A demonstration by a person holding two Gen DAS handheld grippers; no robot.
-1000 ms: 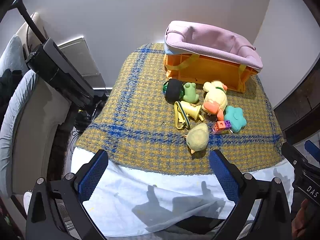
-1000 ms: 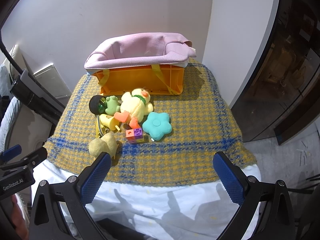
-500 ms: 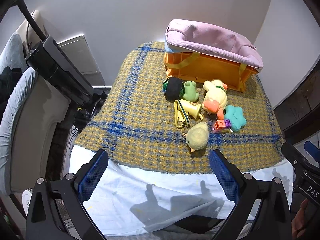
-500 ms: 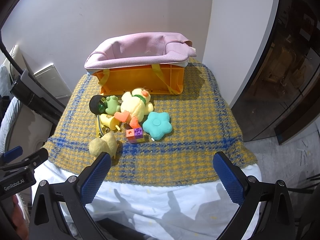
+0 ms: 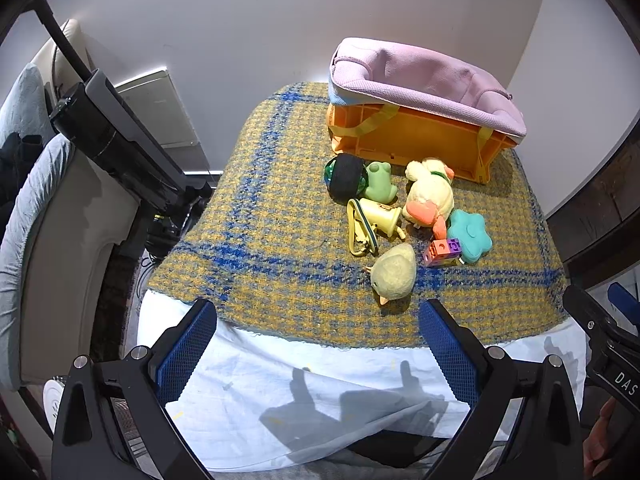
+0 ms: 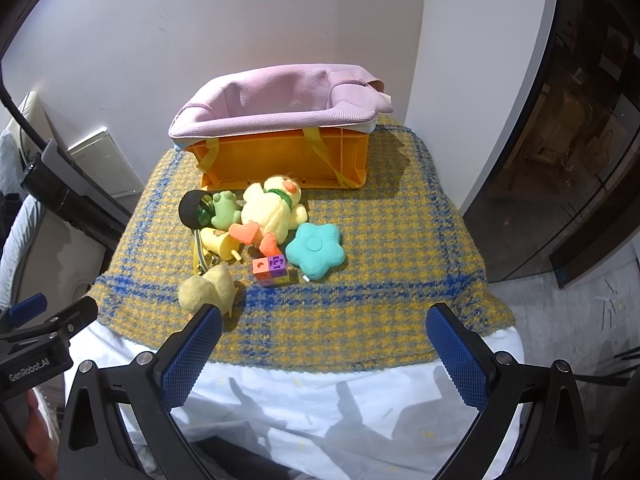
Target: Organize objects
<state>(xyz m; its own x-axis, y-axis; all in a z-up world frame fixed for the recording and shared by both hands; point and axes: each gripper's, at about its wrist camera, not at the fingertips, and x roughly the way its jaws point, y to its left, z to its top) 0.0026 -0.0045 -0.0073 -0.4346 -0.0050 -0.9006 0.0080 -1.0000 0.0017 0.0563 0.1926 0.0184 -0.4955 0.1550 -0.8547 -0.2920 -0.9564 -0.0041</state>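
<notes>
Hovering wide and empty short of the toys, the left claw [image 5: 318, 340] and right claw [image 6: 320, 338] faced the chick [image 5: 393, 272], nearest ahead, with the basket [image 6: 280, 156] beyond for loading.

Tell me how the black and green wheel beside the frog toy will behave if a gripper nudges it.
The wheel stands on its tread, so a nudge would probably roll it. The frog toy touches one side and may block it there. Its black tyre looks rubbery, so open fingers like the left gripper has should hold it without much slip.
</notes>
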